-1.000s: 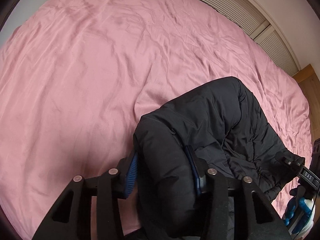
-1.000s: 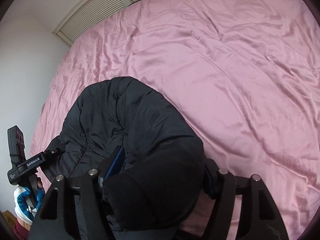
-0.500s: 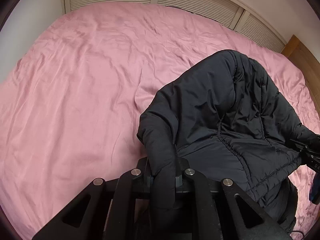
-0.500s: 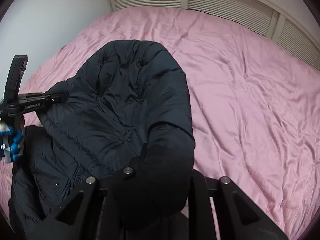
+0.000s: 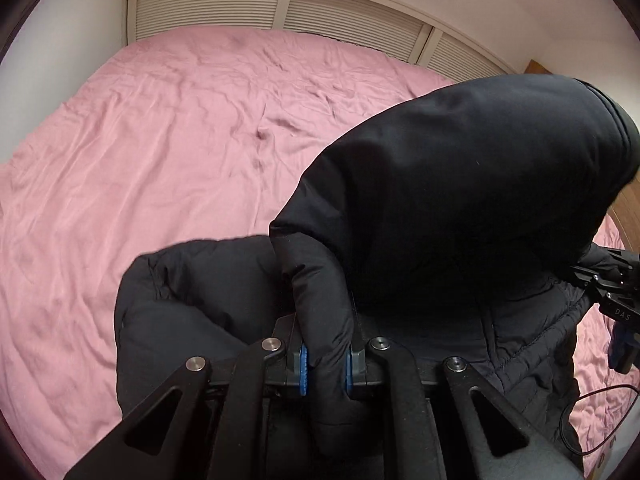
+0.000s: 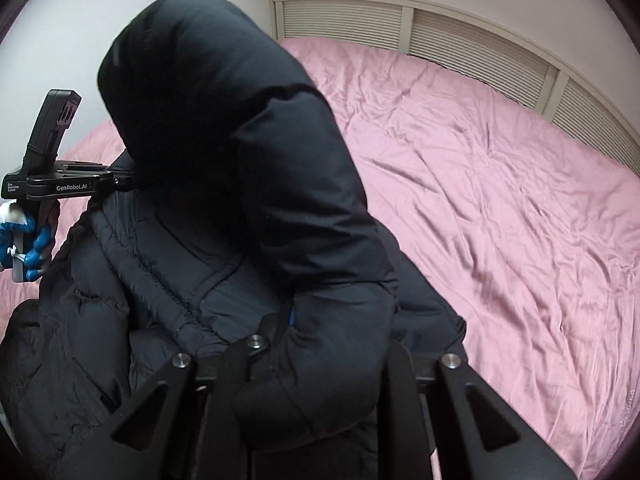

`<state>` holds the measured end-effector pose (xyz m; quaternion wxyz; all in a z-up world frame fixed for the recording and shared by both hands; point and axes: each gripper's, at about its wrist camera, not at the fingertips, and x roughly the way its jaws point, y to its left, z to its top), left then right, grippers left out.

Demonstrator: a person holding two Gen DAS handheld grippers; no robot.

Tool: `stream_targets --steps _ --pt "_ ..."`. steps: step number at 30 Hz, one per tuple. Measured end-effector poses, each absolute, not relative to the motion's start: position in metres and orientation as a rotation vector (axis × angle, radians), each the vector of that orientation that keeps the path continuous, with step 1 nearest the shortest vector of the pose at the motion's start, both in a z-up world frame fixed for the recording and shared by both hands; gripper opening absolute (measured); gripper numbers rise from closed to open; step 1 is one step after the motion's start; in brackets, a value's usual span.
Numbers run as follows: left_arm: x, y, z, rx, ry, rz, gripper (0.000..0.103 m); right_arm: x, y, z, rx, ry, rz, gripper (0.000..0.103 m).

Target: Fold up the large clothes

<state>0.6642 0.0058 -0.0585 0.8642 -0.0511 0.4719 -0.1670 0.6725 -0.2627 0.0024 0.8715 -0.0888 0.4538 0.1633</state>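
Fabric of the black puffer jacket [image 5: 460, 200] fills my left wrist view: my left claw [image 5: 325, 364] is clamped tight on a padded fold of it, blue pads [image 5: 303, 366] pressing either side, the jacket lifted above the pink bedsheet [image 5: 160, 160]. My right wrist view shows my right claw [image 6: 320, 360] closed on another thick fold, its pads mostly buried in cloth; a gloved hand [image 6: 32, 240] grips the other claw's handle at left.

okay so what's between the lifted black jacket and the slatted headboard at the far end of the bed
Only bare pink bedsheet lies between the black jacket and the slatted headboard; both wrist views show this.
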Motion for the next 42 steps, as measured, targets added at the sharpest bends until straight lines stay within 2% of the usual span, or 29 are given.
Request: stream_targets --steps 8,14,19,28,42 --pt "0.621 0.012 -0.104 -0.167 1.061 -0.292 0.013 0.626 -0.276 -0.05 -0.026 1.013 0.31 0.017" --pt "0.622 0.009 -0.111 -0.163 1.096 -0.258 0.016 0.619 -0.284 -0.061 0.018 1.028 0.297 0.017" --pt "0.625 0.007 -0.109 -0.155 1.1 -0.245 0.016 0.617 -0.287 -0.042 0.021 1.017 0.302 0.027" --pt "0.623 -0.009 -0.102 -0.156 1.1 -0.243 0.015 0.596 -0.294 0.006 0.042 1.002 0.293 0.035" --pt "0.615 0.008 -0.094 -0.177 1.074 -0.275 0.015 0.596 -0.318 0.048 0.132 0.912 0.189 0.036"
